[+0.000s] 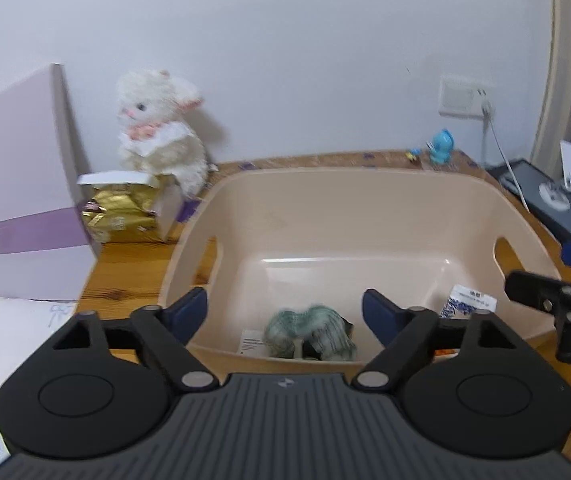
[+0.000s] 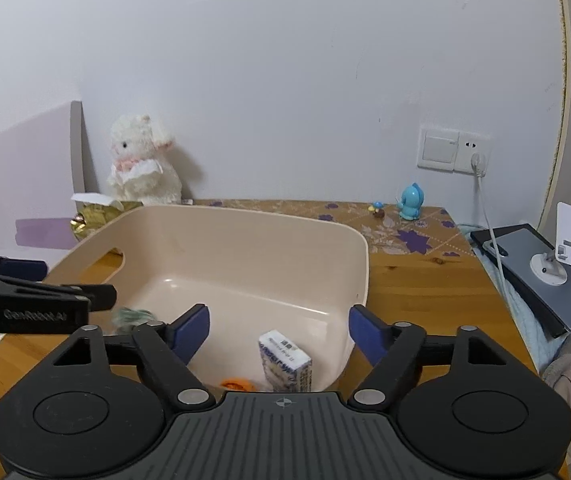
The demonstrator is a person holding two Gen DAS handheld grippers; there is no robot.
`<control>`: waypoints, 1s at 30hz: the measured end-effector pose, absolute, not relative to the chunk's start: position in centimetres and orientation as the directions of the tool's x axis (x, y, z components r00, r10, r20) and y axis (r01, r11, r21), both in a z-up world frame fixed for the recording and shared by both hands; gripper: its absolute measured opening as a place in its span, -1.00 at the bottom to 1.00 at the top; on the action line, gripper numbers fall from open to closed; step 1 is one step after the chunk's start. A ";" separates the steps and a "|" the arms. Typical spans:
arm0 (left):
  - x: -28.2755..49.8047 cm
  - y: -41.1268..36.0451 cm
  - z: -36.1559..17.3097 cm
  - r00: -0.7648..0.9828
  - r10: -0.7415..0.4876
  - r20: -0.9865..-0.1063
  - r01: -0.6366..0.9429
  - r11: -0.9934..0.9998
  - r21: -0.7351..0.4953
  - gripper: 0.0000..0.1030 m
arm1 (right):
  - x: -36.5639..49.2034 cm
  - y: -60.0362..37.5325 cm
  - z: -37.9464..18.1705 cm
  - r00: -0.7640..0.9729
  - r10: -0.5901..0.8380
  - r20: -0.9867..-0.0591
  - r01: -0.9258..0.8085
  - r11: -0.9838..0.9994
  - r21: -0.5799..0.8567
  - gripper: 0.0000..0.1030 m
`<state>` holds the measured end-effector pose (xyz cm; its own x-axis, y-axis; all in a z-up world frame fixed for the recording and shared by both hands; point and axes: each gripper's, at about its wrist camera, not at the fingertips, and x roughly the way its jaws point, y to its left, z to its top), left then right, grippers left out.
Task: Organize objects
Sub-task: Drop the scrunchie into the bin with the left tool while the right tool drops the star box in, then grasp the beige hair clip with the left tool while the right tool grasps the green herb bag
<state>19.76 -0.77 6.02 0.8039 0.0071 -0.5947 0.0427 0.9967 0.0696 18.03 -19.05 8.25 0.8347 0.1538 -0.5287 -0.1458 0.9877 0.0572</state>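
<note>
Left wrist: beige bin [image 1: 385,200] holds green bundle [image 1: 311,332]; white packet [image 1: 467,300].

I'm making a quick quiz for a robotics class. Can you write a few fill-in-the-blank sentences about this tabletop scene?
1. The green fuzzy item lies inside the beige ____.
2. Both the left claw and the right claw have their fingers ____.
3. The white plush rabbit sits against the ____.
4. The small figurine near the wall outlet is coloured ____.

Missing words: bin; open; wall; blue
</note>
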 end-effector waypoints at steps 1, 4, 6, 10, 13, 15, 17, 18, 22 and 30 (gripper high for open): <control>19.4 -0.6 6.4 0.808 0.009 -0.589 0.037 0.997 0.066 0.81 | 17.7 -19.1 8.5 0.836 0.156 -0.526 -0.147 0.987 0.060 0.66; 18.2 0.0 7.0 0.810 0.006 -0.587 0.037 0.997 0.061 0.85 | 16.6 -19.2 8.9 0.841 0.162 -0.517 -0.149 0.987 0.066 0.79; 17.5 0.3 7.2 0.811 0.017 -0.585 0.030 0.997 0.070 0.85 | 15.9 -19.2 9.0 0.840 0.166 -0.517 -0.154 0.986 0.066 0.84; 16.3 1.2 7.0 0.802 0.019 -0.597 0.020 0.998 0.058 0.85 | 14.5 -19.2 8.9 0.837 0.171 -0.520 -0.167 0.984 0.056 1.00; 15.3 1.6 6.6 0.795 0.019 -0.606 0.023 0.998 0.061 0.85 | 13.6 -19.0 8.5 0.825 0.179 -0.536 -0.178 0.982 0.055 1.00; 14.8 1.8 6.2 0.789 0.021 -0.614 0.030 0.997 0.071 0.85 | 13.3 -18.9 8.0 0.817 0.181 -0.547 -0.182 0.982 0.054 1.00; 14.4 1.9 5.6 0.781 0.022 -0.624 0.032 0.997 0.076 0.85 | 13.0 -18.9 7.4 0.810 0.176 -0.559 -0.179 0.983 0.050 1.00; 14.3 2.0 5.3 0.776 0.021 -0.631 0.034 0.997 0.074 0.85 | 12.9 -18.9 7.1 0.805 0.176 -0.567 -0.178 0.983 0.052 1.00; 13.8 2.1 3.8 0.755 0.008 -0.656 0.048 0.997 0.067 0.85 | 12.7 -18.8 5.3 0.775 0.177 -0.607 -0.177 0.982 0.060 1.00; 14.0 1.7 0.0 0.703 -0.003 -0.711 0.079 0.994 0.074 0.85 | 13.5 -18.5 1.9 0.710 0.180 -0.681 -0.172 0.982 0.081 1.00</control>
<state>14.04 1.67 -0.03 0.7030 -0.0027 -0.7112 0.0786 0.9942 0.0739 13.50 -18.46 1.87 0.7102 0.1803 -0.6805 -0.1717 0.9818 0.0810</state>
